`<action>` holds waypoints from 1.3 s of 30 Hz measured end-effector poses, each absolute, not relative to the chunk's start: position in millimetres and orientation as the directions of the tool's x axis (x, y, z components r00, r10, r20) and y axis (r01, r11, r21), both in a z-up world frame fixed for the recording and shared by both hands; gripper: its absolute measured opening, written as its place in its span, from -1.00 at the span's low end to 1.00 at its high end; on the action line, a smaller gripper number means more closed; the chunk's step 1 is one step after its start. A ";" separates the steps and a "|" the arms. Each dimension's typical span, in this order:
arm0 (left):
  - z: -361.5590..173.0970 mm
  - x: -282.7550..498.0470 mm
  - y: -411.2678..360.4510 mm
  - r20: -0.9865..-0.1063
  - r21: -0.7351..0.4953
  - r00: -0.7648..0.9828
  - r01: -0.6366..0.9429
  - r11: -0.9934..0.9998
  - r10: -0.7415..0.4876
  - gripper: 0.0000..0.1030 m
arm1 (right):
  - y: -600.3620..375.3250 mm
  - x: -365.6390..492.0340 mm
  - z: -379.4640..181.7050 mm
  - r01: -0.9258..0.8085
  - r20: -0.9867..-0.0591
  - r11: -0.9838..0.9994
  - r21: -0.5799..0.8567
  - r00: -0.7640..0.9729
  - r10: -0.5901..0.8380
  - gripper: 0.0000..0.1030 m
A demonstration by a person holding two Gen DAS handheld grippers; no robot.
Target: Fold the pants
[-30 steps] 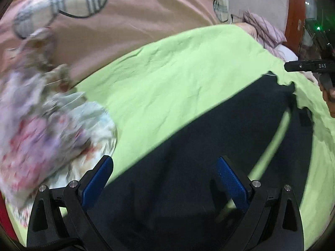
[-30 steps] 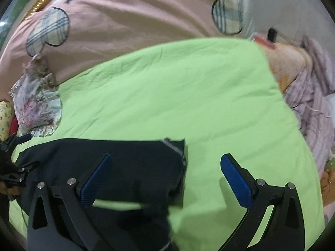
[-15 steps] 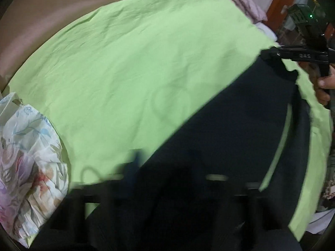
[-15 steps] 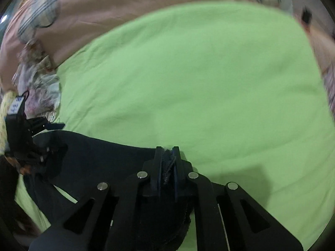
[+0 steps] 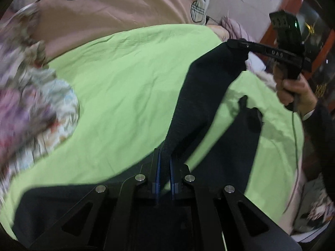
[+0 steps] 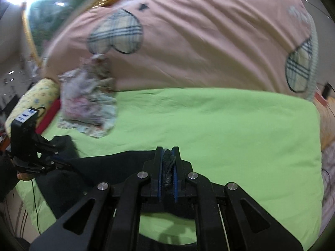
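Both your tools are pinched tight on the dark pants (image 5: 201,87): the left gripper (image 5: 164,167) and the right gripper (image 6: 167,167) each clamp an end of one edge, lifted off the green sheet (image 6: 219,125) while the rest lies along its near edge. Carry both ends across level and taut, so that the lifted half lands square on the lower half. The motion blur and the gripper bodies hide the waistband and hems, so you can't tell which end is which.
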State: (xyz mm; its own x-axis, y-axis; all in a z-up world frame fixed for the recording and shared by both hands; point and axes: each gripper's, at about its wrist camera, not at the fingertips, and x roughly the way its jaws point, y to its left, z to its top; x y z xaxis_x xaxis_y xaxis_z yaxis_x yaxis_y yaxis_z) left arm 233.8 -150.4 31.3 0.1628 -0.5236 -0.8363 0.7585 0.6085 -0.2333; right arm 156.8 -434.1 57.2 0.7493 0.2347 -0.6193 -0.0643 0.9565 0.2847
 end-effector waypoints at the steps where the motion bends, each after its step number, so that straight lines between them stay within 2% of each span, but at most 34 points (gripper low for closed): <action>1: 32.1 227.0 -146.7 -0.832 -0.249 0.158 0.750 0.613 -0.532 -0.90 | -429.9 153.6 57.0 -0.088 -0.612 0.956 0.281 0.751 0.249 -0.83; 5: 27.4 195.5 -129.2 -0.823 -0.297 0.133 0.728 0.618 -0.552 -0.90 | -424.4 133.8 43.4 -0.145 -0.614 0.942 0.303 0.726 0.309 -0.83; 13: -0.2 159.1 -146.1 -0.839 -0.301 0.105 0.728 0.616 -0.534 -0.89 | -424.8 82.9 7.5 -0.197 -0.673 0.920 0.338 0.633 0.383 -0.83; 17: -5.0 145.5 -144.8 -0.834 -0.309 0.100 0.731 0.608 -0.543 -0.89 | -436.4 61.5 -9.7 -0.155 -0.708 0.924 0.350 0.602 0.370 -0.83; 22: -18.2 137.2 -152.5 -0.842 -0.309 0.077 0.743 0.594 -0.535 -0.89 | -443.2 45.4 -17.3 -0.122 -0.704 0.915 0.385 0.602 0.377 -0.83; 27: -36.5 134.3 -151.1 -0.856 -0.322 0.053 0.724 0.610 -0.515 -0.89 | -421.2 49.5 -51.8 -0.104 -0.781 0.925 0.366 0.506 0.366 -0.83; 31: -36.2 131.3 -154.0 -0.862 -0.284 0.090 0.729 0.622 -0.499 -0.84 | -432.6 47.7 -56.5 -0.012 -0.754 0.901 0.434 0.542 0.371 -0.83; 34: -40.5 127.7 -161.6 -0.872 -0.246 0.124 0.726 0.642 -0.474 -0.82 | -430.0 45.9 -52.8 0.043 -0.766 0.902 0.429 0.546 0.338 -0.77; 36: -35.2 123.1 -159.9 -0.867 -0.228 0.154 0.725 0.650 -0.475 -0.78 | -425.2 41.6 -43.0 0.096 -0.783 0.915 0.391 0.556 0.277 -0.65; 37: -33.5 121.8 -158.2 -0.863 -0.229 0.158 0.724 0.651 -0.479 -0.70 | -423.0 36.5 -35.1 0.124 -0.787 0.922 0.366 0.570 0.236 -0.41; 38: -30.1 119.1 -152.6 -0.854 -0.240 0.163 0.719 0.652 -0.495 -0.56 | -421.6 30.6 -28.2 0.145 -0.785 0.927 0.345 0.586 0.200 -0.07; 39: -27.6 118.6 -147.9 -0.848 -0.250 0.166 0.711 0.657 -0.503 -0.46 | -418.9 23.2 -18.7 0.168 -0.776 0.933 0.319 0.612 0.155 0.07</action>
